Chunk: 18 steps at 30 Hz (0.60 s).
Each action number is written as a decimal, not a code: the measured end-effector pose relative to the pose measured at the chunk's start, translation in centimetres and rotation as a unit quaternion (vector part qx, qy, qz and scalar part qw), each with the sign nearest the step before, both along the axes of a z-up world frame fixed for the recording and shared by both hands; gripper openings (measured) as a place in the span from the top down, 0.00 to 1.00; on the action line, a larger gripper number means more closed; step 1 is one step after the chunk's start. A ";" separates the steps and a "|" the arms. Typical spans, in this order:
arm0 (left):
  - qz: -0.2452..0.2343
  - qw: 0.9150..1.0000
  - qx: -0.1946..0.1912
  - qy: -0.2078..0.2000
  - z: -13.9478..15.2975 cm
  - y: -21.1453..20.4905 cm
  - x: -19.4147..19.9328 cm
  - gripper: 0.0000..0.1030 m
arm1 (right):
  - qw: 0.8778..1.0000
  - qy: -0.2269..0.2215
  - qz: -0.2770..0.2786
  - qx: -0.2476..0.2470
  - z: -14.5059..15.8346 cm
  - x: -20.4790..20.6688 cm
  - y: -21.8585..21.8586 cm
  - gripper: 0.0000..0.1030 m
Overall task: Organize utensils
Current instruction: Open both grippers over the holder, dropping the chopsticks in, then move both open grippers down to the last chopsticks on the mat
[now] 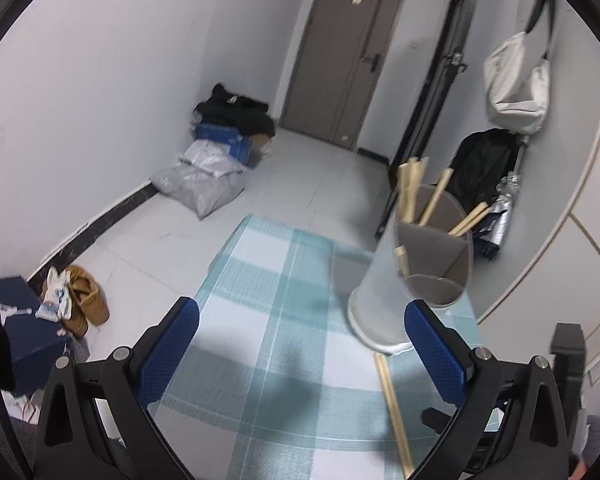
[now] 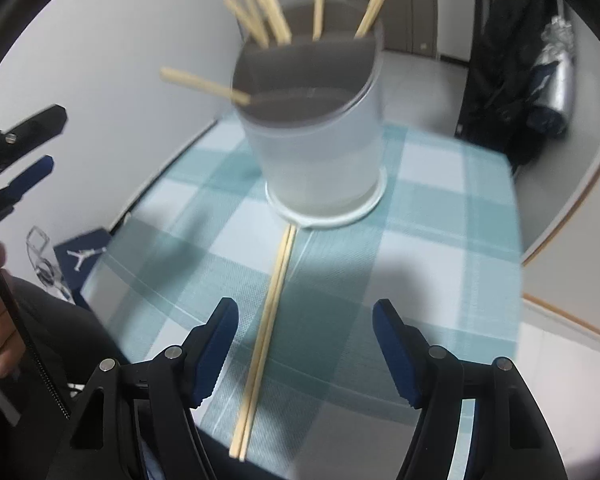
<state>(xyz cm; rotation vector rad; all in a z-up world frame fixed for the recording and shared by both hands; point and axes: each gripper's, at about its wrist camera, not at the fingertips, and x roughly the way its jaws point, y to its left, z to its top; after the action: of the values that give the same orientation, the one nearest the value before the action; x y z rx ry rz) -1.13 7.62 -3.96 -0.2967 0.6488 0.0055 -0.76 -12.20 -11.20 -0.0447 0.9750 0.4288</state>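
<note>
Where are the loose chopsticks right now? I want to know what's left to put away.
The loose chopsticks lie side by side on the checked tablecloth, running from the holder's base toward the right hand-held gripper, between its open fingers.

Chopsticks (image 2: 266, 320) on tablecloth (image 2: 440, 216), end touching holder (image 2: 320, 148) base; more inside
</note>
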 end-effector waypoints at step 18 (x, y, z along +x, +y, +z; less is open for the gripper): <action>0.046 0.998 -0.024 0.030 -1.1 3.4 0.5 0.02 | 0.995 0.024 0.014 -0.091 -4.0 2.3 3.3 0.86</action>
<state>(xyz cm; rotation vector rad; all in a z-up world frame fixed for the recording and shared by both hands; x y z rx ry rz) -0.58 11.07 -5.10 -0.3746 0.6949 0.0876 1.56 -8.89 -15.15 -0.2142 1.0591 0.3675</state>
